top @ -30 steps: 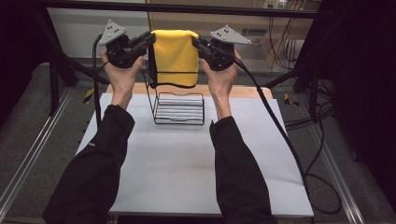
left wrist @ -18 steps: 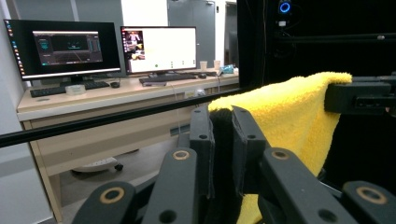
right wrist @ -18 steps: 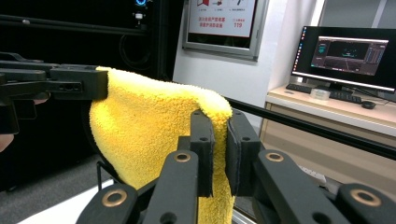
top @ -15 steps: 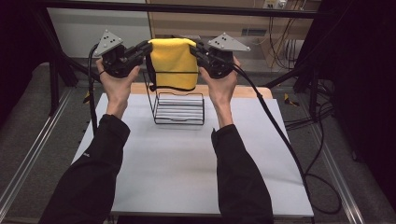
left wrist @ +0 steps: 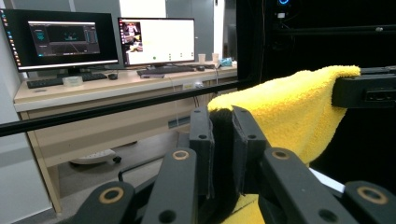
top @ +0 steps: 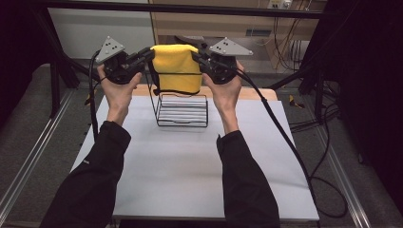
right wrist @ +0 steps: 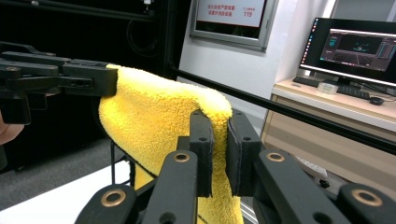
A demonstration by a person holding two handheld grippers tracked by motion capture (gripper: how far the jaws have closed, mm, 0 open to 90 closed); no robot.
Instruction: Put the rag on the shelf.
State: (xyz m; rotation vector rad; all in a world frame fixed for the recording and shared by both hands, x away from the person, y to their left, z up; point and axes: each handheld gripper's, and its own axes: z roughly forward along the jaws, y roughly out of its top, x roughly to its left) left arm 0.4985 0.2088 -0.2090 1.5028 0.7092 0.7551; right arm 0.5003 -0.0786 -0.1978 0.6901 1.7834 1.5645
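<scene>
High view, 2 claws (top: 151, 53) (top: 196, 55) raised, gripping cloth (top: 176, 66)

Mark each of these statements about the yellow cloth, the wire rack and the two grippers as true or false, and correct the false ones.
1. The yellow cloth is held up by both grippers. True.
2. The cloth lies flat on the white table. False: it hangs in the air above the wire rack.
3. The left gripper is open. False: it is shut on the cloth's edge.
4. The right gripper grips the cloth's other edge. True.
5. The rack is black. True.
</scene>
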